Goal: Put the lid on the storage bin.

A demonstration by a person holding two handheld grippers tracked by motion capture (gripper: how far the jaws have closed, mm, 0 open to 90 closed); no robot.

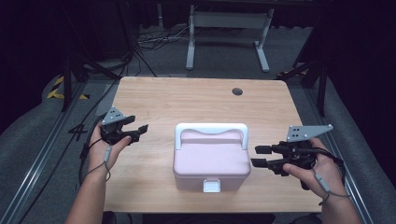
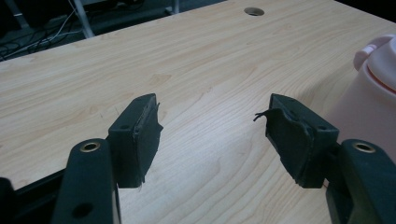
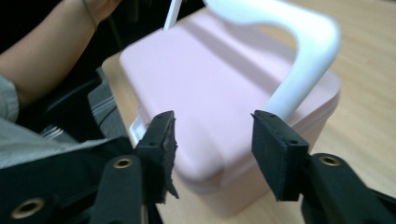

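The pink storage box (image 1: 211, 161) sits near the front middle of the wooden table (image 1: 196, 100), lid down, its white carry handle (image 1: 211, 129) folded toward the far side and its white front latch (image 1: 211, 186) facing you. Neither gripper touches it.

Your right gripper (image 1: 261, 156) is just beside the box's right side, jaws spread apart with nothing between them; in the right gripper view they look across the lid toward the white handle (image 3: 299, 51). If the handle is your target, judge the approach from that view: bring one pad to each side of the bar and square the jaws to it before you squeeze, since a skewed bite on smooth plastic would likely slip.

Your left gripper (image 1: 136, 131) hovers near the box's left side, jaws likewise wide and empty, above bare wood. It looks well placed to steady the box's left wall (image 2: 369, 100) so the box does not slide or tip while the other hand works.

The tabletop is light wood grain with a round cable hole (image 1: 237, 91) near the far edge. Beyond it stands a white table frame (image 1: 229, 35) on grey floor, with loose cables (image 1: 149, 39) and dark curtains around.
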